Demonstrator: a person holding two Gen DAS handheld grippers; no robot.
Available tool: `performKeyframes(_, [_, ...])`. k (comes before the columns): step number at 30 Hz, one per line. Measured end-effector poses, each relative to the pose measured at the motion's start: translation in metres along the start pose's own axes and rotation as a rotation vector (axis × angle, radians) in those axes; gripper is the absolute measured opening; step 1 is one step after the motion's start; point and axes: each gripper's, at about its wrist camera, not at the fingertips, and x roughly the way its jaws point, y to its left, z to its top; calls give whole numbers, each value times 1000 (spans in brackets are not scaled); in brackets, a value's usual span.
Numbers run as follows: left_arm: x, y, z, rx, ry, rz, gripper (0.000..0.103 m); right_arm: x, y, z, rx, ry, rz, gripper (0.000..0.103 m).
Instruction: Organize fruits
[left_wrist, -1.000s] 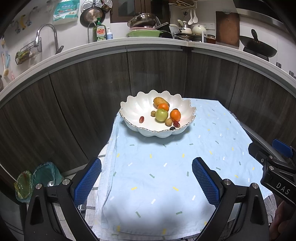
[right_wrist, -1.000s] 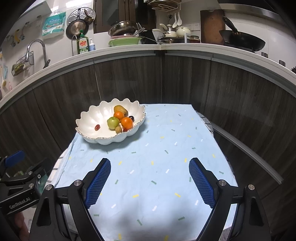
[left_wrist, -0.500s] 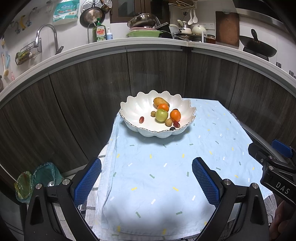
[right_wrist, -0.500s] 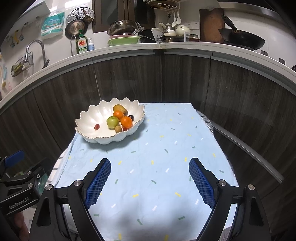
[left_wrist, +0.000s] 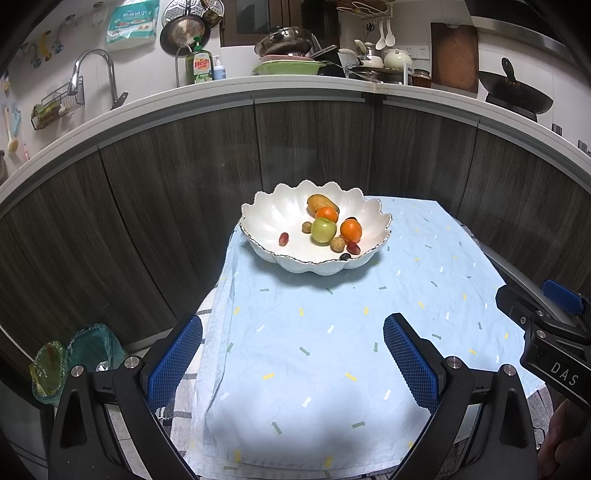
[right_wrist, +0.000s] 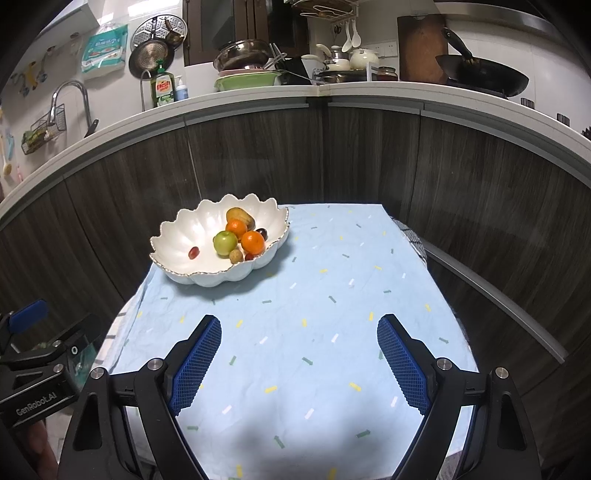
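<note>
Mixed fruits (left_wrist: 324, 229) lie clustered inside the white scalloped bowl (left_wrist: 266, 218)

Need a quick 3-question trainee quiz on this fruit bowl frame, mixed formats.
1. True or false: the green apple lies outside the white bowl.
2. How many orange fruits are in the bowl?
3. The left claw is: A) open and empty, B) shut on a grape, C) holding the bowl.

Key: 1 false, it lies inside; 2 two; 3 A.
</note>
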Motion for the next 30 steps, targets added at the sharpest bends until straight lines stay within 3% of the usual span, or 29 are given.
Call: performKeyframes(30, [5, 0, -2, 0, 17, 5, 103, 0, 0, -2, 10, 4, 2, 87])
